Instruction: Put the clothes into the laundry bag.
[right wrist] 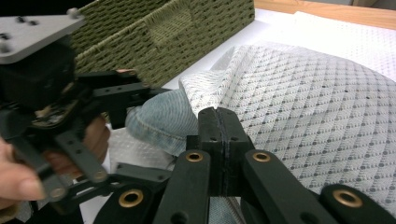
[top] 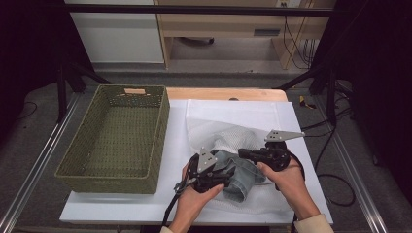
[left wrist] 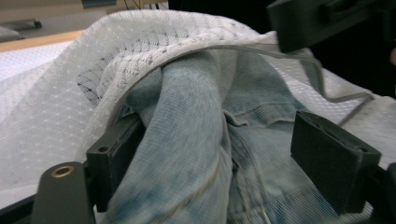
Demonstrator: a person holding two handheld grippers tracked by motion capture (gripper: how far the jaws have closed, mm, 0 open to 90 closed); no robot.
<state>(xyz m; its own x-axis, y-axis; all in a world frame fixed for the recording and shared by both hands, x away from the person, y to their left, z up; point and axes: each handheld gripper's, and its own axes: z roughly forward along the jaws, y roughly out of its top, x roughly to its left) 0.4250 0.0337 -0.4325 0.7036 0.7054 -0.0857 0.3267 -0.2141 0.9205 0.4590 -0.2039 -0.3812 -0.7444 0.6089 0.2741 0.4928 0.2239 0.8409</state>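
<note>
So, quick rundown:
Jeans (top: 239, 177): light blue denim, bunched up near the front edge of the table, partly tucked inside the white mesh bag (top: 228, 127).
Left gripper (top: 208, 171): jaws apart, a fold of denim sits between them but the pads aren't pressing it.
Right gripper (right wrist: 219, 135): jaws pinched together right at the bag's rim; it looks like the edge is caught in them.
Basket (top: 99, 175): woven green one, sitting left of the bag.
Table cover (top: 121, 206): plain white sheet.
</note>
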